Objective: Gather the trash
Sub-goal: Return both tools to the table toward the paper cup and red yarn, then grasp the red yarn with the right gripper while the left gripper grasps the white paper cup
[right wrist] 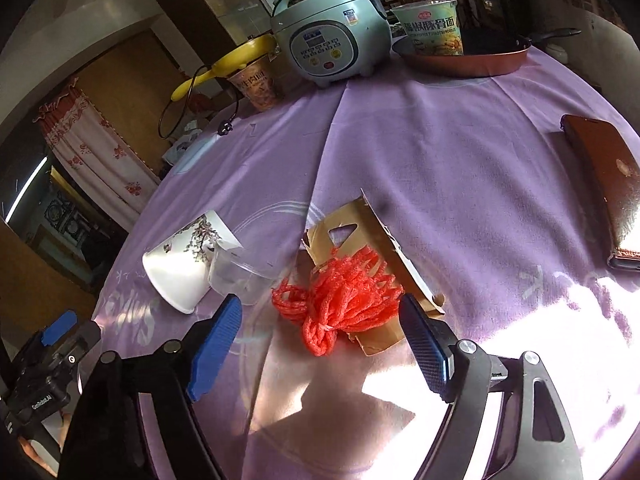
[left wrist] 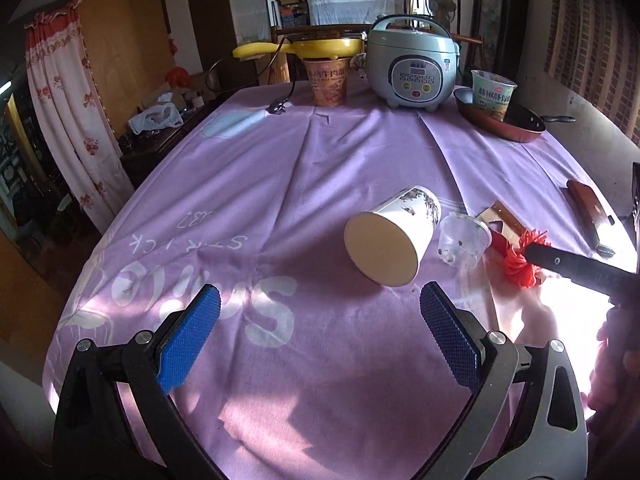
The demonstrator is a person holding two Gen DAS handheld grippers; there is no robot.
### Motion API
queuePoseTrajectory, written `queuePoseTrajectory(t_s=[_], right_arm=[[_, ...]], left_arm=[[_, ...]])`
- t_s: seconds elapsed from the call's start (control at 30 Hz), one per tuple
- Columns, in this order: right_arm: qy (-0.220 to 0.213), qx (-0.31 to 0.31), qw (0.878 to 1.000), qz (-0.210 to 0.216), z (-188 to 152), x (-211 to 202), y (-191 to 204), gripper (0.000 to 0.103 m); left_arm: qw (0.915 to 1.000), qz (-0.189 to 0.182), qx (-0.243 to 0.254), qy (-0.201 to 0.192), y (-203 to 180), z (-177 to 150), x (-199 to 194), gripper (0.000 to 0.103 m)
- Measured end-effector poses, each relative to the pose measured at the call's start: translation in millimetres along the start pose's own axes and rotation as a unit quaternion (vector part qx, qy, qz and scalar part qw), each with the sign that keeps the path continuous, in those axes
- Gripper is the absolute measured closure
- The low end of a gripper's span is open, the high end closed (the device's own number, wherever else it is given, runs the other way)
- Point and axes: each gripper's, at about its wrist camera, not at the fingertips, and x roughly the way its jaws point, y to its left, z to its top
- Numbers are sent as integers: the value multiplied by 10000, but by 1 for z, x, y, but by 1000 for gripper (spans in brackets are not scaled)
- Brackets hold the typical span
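Both grippers are spread wide with nothing between the pads. The left gripper [left wrist: 320, 312] hovers just short of a tipped-over paper cup [left wrist: 390, 236] lying on the purple tablecloth [left wrist: 280, 168], a clear plastic cup [left wrist: 464, 240] touching it. The right gripper [right wrist: 320, 320] brackets a red mesh net [right wrist: 340, 300] on torn cardboard [right wrist: 360, 224], not gripping it.

At three o'clock in the left wrist view, the right tool [left wrist: 580, 266] runs off the picture's edge and covers part of the red mesh bundle [left wrist: 520, 264]. The gold card [right wrist: 360, 232] lies partly under that bundle. Sun glare washes out the bench [right wrist: 540, 320] toward four o'clock.
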Motion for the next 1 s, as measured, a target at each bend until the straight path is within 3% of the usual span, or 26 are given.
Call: queuePoseTrajectory(t_s=[0.1,0.13,0.17,0.23,0.53,0.7,0.8,0.9,0.97,1.0], right_arm=[[100,36,9999,-11,-1,8,-6,49],[59,6,10000,-21,-1,7,-5,63],[-1,7,10000,28,0,4,-6,71],[-148,59,9998,103,1,-3,-8,79],[-102,219,9994,248,0,-9,-15,79],[-32,230,9993,284,0,-8,-15,79],[-8,307,9990,326,0,-7,-18,78],[30,376,9985,390,0,-8,-21,75],[74,402,9983,427,0,-7,-22,72],[100,412,9981,447,0,-7,-23,71]], left_arm=[[10000,-79,-18,-28,-5,14,10,7],[9999,-140,-50,-33,-6,20,14,7],[9998,-196,-90,-26,-6,25,19,7],[9993,-315,-189,42,-7,34,31,7],[9983,-479,-82,336,-19,41,78,7],[9964,-725,90,438,-28,39,91,7],[9959,-690,207,547,-33,36,97,7],[9957,-753,193,495,-32,35,93,23],[9947,-900,128,487,-29,35,90,41],[9947,-910,107,476,-28,34,88,44]])
